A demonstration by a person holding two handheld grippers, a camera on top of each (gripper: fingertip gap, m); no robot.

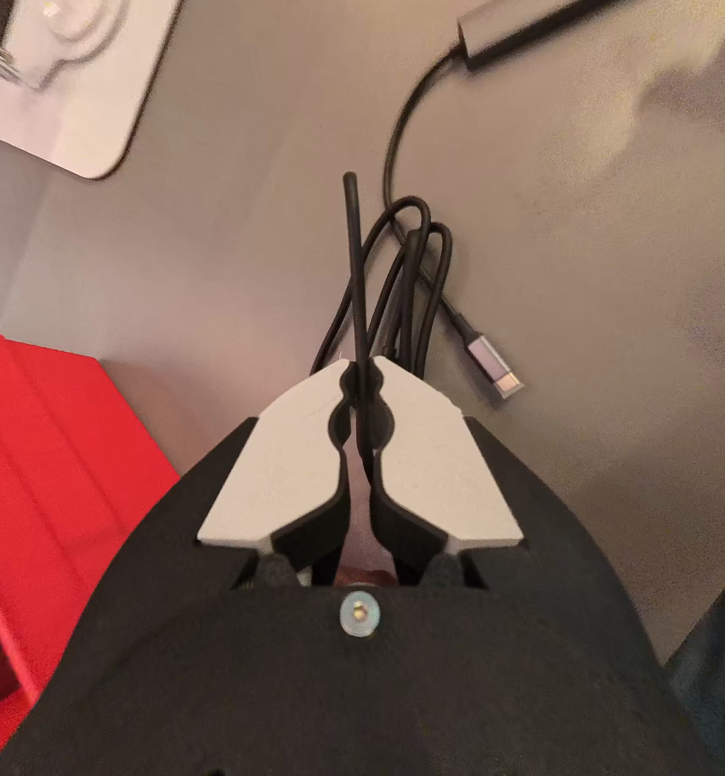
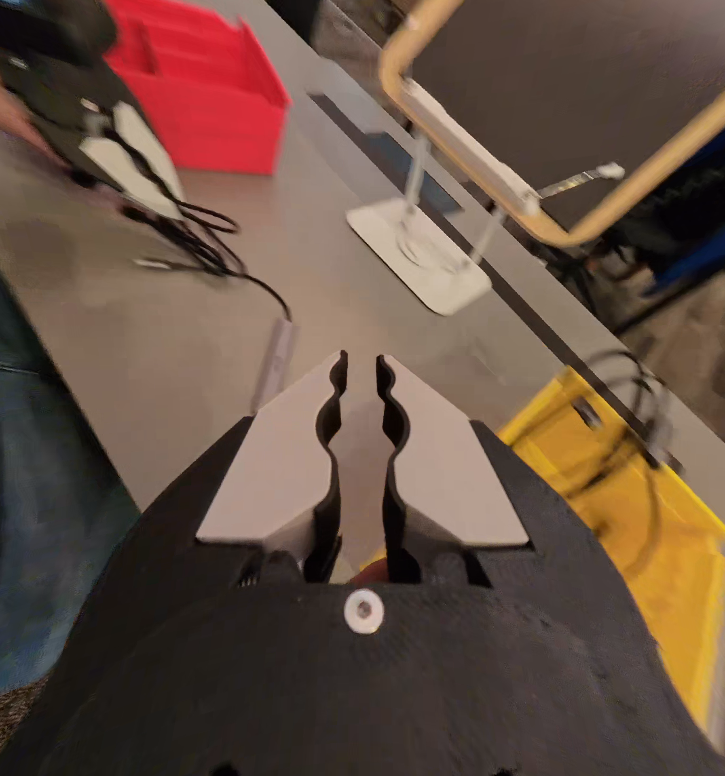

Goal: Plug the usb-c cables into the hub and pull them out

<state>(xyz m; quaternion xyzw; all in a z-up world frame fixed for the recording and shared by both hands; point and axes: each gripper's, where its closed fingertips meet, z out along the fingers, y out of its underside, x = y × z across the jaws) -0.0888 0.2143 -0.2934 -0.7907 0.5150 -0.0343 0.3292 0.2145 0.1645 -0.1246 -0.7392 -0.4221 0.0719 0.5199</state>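
Note:
My left gripper (image 1: 360, 363) is shut on a black cable (image 1: 354, 260), pinched between both pads, with its end sticking up past the fingertips. More black cable loops (image 1: 425, 268) lie bunched on the table just beyond. A silver USB-C plug (image 1: 495, 365) lies free to the right. The grey hub (image 1: 520, 33) is at the top right, its lead (image 1: 396, 138) curving down to the bunch. My right gripper (image 2: 361, 357) is open with nothing between its pads. It hovers over the table just right of the hub (image 2: 278, 361). The left gripper (image 2: 142, 168) also shows there, with the cable (image 2: 209, 222).
A red bin (image 2: 209, 92) stands behind the left gripper and shows in the left wrist view (image 1: 37, 441). A white stand base (image 2: 419, 252) sits mid-table. A yellow bin (image 2: 604, 483) holding cables is at the right. A person's leg (image 2: 16, 420) is at the near edge. The gap from one gripper's tips to the other's is roughly 35 cm. About 6 cm separates my left fingertips from the silver USB-C plug (image 1: 495, 365). It turns up in the right wrist view (image 2: 152, 260) as well. To the grey hub (image 1: 520, 33): left tips about 15 cm, right tips about 25 cm. It turns up in the right wrist view (image 2: 275, 332) as well.

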